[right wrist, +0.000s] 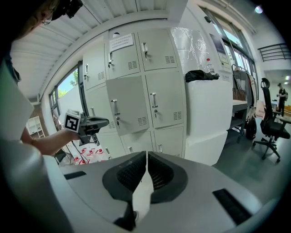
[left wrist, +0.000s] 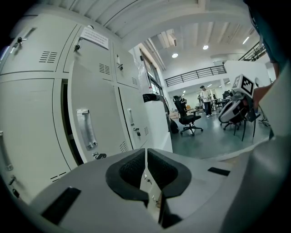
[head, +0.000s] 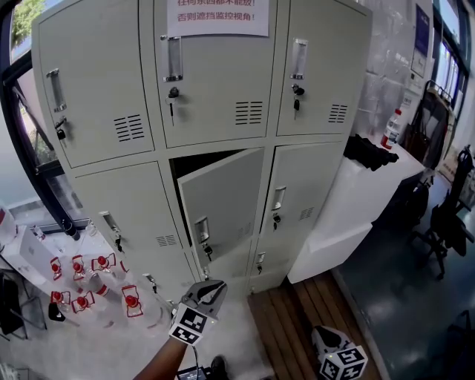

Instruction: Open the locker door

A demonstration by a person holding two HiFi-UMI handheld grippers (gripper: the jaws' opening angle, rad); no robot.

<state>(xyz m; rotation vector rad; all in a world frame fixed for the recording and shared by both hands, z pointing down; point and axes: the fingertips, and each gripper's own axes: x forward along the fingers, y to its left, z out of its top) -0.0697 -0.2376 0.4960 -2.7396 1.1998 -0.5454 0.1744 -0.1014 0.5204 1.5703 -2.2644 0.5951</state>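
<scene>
Head view: one locker door ajar; left gripper, right gripper.

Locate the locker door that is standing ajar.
In the head view the ajar door sits in the middle column, second row down, below the top-middle door carrying the paper notice; the left gripper is below it, not touching.

The locker door looked like matt grey painted metal with a shiny metal handle, the notice above was white paper, the floor strip was brown wooden slats, and the left gripper had smooth matt plastic around ribbed black pads.
</scene>
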